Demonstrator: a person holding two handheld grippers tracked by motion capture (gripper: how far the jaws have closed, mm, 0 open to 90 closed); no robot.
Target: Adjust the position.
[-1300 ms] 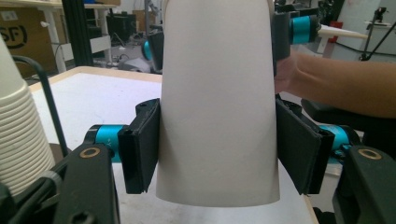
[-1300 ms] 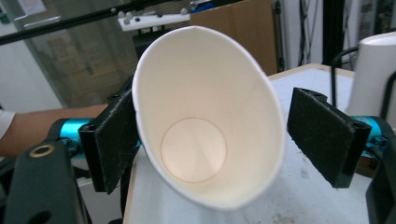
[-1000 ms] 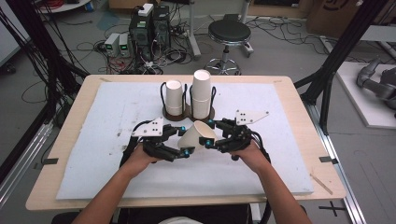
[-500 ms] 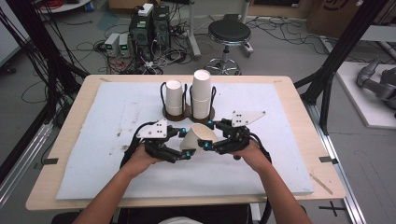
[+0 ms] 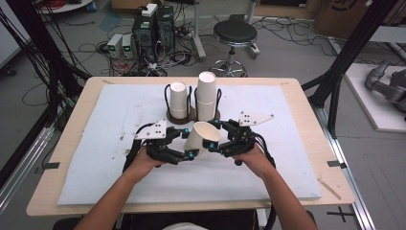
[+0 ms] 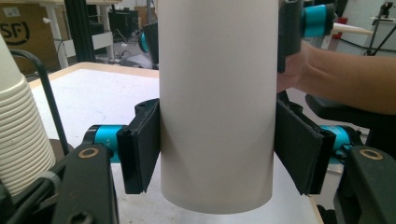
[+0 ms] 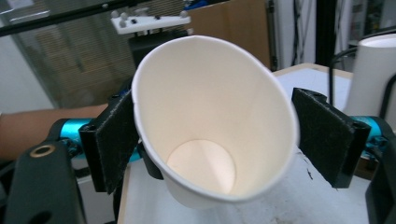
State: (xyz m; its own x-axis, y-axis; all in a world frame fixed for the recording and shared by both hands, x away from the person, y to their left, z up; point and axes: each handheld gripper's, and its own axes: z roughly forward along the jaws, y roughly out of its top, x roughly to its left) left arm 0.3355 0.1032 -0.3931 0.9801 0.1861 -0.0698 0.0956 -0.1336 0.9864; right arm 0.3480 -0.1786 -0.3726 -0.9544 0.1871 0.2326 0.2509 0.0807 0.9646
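Observation:
A white paper cup [image 5: 201, 136] hangs tilted over the middle of the white mat [image 5: 95, 158], its mouth turned toward the right hand. My left gripper [image 5: 189, 149] is shut on its lower body; in the left gripper view both black pads press the sides of the cup [image 6: 215, 102]. My right gripper [image 5: 214, 142] holds it at the rim. In the right gripper view I look into the open cup [image 7: 210, 116], and a pad touches each side of the rim.
Just behind the grippers a dark wire holder [image 5: 191, 116] carries a short cup stack [image 5: 178, 98] and a taller one [image 5: 207, 96]. The taller stack's ribbed rims [image 6: 18, 135] stand close to the left gripper. The mat edges and wooden table rim [image 5: 306, 91] surround the work area.
Both hands and the cup have stayed almost in place. The cup has shifted slightly toward the right gripper, and its mouth faces that way a little more.

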